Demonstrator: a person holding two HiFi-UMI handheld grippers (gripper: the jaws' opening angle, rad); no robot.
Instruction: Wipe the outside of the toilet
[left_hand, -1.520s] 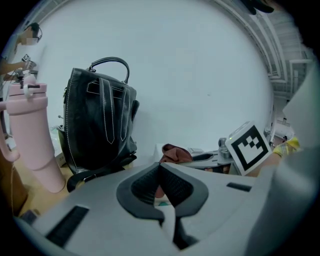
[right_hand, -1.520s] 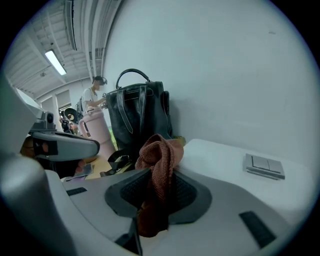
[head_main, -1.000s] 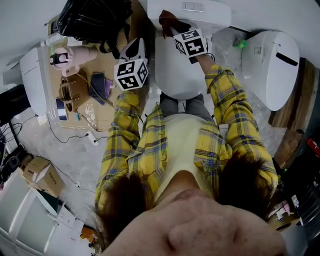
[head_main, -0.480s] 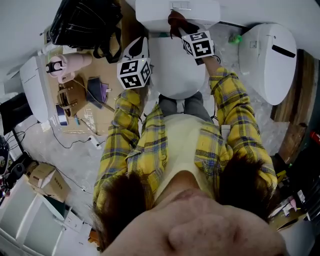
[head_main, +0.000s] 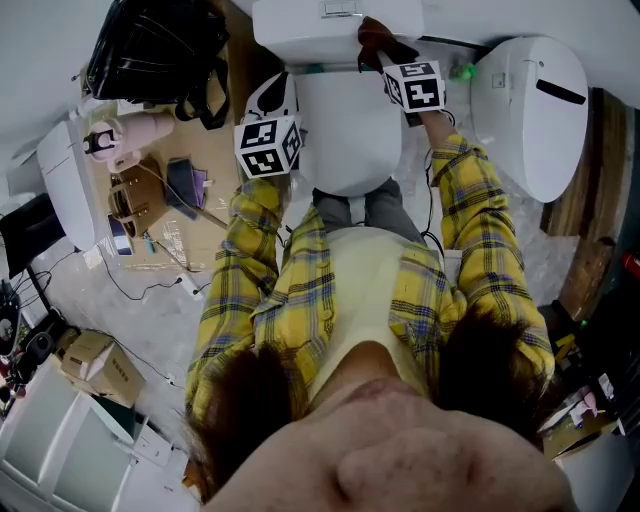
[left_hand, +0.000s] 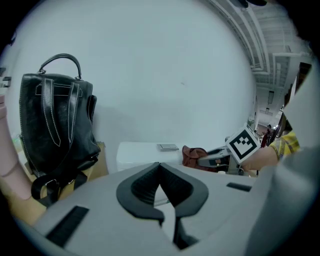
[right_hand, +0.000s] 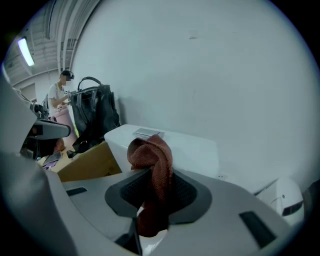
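Observation:
The white toilet (head_main: 345, 130) stands against the wall, lid down, its tank (head_main: 300, 25) at the top with a flush button (head_main: 336, 9). My right gripper (head_main: 385, 52) is shut on a reddish-brown cloth (head_main: 375, 38), (right_hand: 152, 165) held at the tank's front right edge (right_hand: 200, 150). My left gripper (head_main: 272, 100) hangs at the bowl's left side, jaws shut with nothing in them (left_hand: 161, 187). From the left gripper view the tank (left_hand: 140, 152), the cloth (left_hand: 192, 156) and the right gripper (left_hand: 212, 160) show ahead.
A black backpack (head_main: 160, 45), (left_hand: 55, 125) leans by the wall left of the tank. A cardboard sheet (head_main: 170, 190) with small items and a pink bottle (head_main: 125, 135) lies on the floor at left. A second white toilet (head_main: 535, 110) stands at right.
The right gripper with the cloth has slid rightward along the tank's front edge. The left gripper stays by the bowl's left side.

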